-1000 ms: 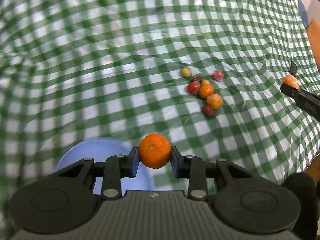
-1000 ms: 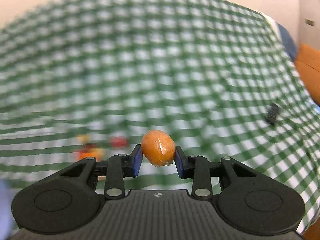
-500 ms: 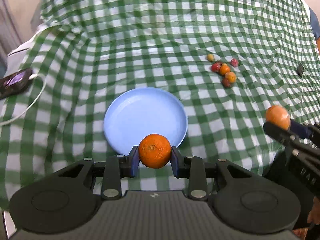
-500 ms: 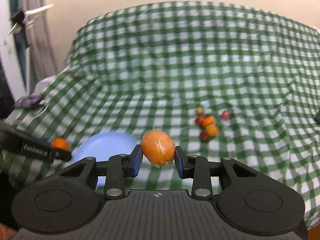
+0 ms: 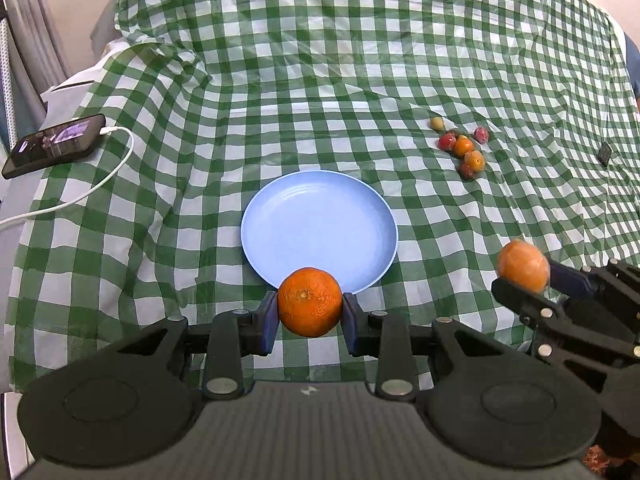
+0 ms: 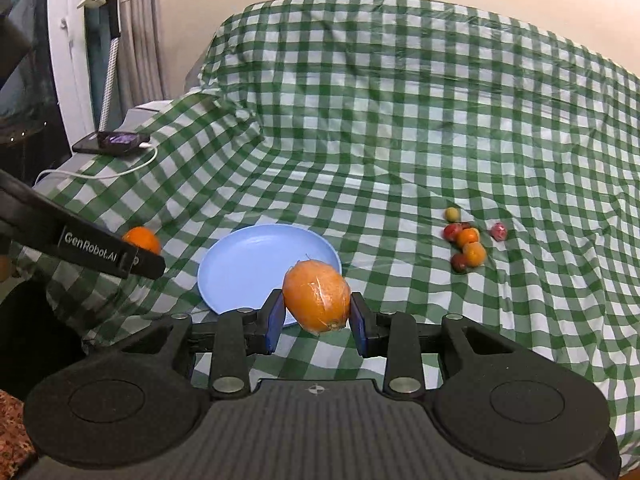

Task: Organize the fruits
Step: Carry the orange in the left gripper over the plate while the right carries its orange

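My left gripper is shut on a round orange, held above the near rim of an empty blue plate. My right gripper is shut on a paler, plastic-wrapped orange, held just in front of the plate. The right gripper and its orange show at the right of the left wrist view. The left gripper's orange shows at the left of the right wrist view. A cluster of several small red, orange and yellow fruits lies on the cloth, right of the plate.
A green-and-white checked cloth covers the table, rumpled at the back left. A black phone with a white cable lies at the left edge. A small dark object lies at the far right.
Both grippers have pulled back and up with their oranges, bringing the whole plate and table into view. The right gripper has swung left toward the plate.
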`<state>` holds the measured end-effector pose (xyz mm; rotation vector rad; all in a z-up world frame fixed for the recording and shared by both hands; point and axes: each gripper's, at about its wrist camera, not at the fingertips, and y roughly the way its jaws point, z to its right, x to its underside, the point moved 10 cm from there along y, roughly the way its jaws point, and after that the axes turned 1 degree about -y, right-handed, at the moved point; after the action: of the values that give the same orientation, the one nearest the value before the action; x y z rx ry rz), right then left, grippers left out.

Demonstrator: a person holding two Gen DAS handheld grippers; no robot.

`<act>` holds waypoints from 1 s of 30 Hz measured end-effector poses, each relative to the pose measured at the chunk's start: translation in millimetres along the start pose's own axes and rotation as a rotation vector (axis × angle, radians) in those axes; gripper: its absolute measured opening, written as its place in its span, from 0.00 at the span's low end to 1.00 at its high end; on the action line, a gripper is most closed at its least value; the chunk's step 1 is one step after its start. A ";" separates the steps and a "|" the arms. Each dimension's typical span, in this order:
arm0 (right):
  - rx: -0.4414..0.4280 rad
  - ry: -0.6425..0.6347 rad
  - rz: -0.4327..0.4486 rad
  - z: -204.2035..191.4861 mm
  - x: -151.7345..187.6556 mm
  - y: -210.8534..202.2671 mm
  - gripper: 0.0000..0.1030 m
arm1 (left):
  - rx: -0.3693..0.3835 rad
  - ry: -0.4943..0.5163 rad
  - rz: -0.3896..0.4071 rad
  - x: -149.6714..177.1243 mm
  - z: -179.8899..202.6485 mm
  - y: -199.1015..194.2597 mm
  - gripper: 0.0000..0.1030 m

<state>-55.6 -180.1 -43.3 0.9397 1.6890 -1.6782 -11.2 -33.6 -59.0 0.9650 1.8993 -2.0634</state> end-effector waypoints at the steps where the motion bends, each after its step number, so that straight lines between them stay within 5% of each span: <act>1: -0.003 -0.004 -0.006 -1.9 0.9 1.0 0.35 | -0.002 -0.003 -0.002 0.2 -1.2 1.0 0.35; 30: -0.039 -0.076 -0.137 -24.7 -11.4 93.6 0.35 | -0.066 -0.007 -0.077 -28.6 -47.8 81.4 0.35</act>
<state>28.4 -159.8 -88.4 0.7479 1.7632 -1.7387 70.7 -10.9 -109.1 0.8820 2.0175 -2.0282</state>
